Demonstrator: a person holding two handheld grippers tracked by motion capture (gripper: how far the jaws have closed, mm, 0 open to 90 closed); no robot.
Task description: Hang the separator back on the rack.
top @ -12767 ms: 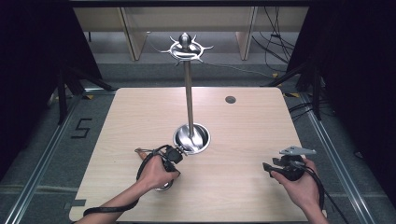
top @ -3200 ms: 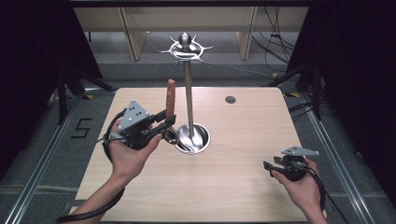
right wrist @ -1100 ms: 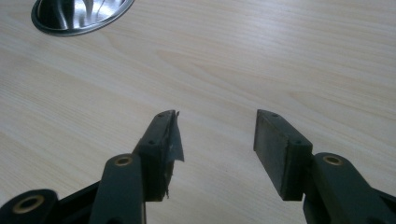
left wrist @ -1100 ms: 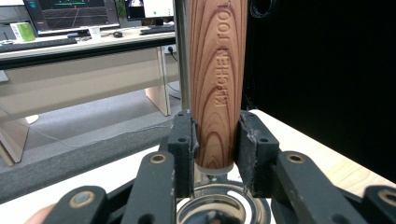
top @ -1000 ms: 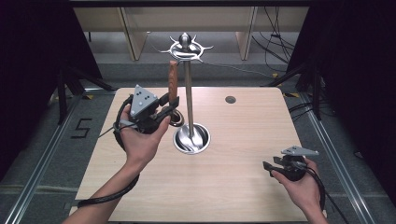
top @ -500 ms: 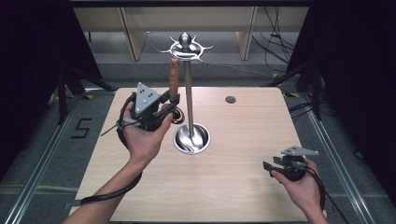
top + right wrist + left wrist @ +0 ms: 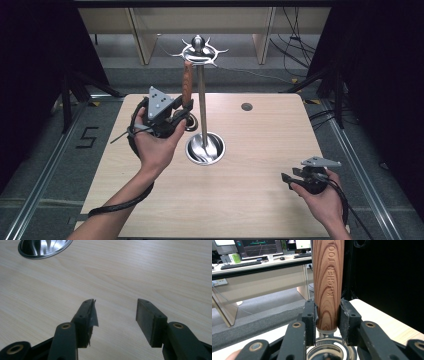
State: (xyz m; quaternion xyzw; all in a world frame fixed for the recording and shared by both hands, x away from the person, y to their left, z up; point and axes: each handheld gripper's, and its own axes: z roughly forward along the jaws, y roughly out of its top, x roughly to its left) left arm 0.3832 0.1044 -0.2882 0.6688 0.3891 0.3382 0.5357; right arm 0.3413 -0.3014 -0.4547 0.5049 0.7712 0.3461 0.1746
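Wood-grain utensil handle (image 7: 328,285), clamped upright in left gripper (image 7: 181,116), now raised to the chrome stand's pronged top (image 7: 199,50), upper centre. Right gripper (image 7: 286,179), lower right: jaws apart, unmoved above pale wooden table (image 7: 260,200).

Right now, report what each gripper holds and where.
Left gripper clamps a kitchen tool at its wooden handle's lower end. Right gripper is open, holding nothing.

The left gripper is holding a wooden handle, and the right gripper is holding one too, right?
Not quite. The left gripper does clamp the wooden handle, but the right gripper is open over the bare table, holding nothing. The right gripper view shows it.
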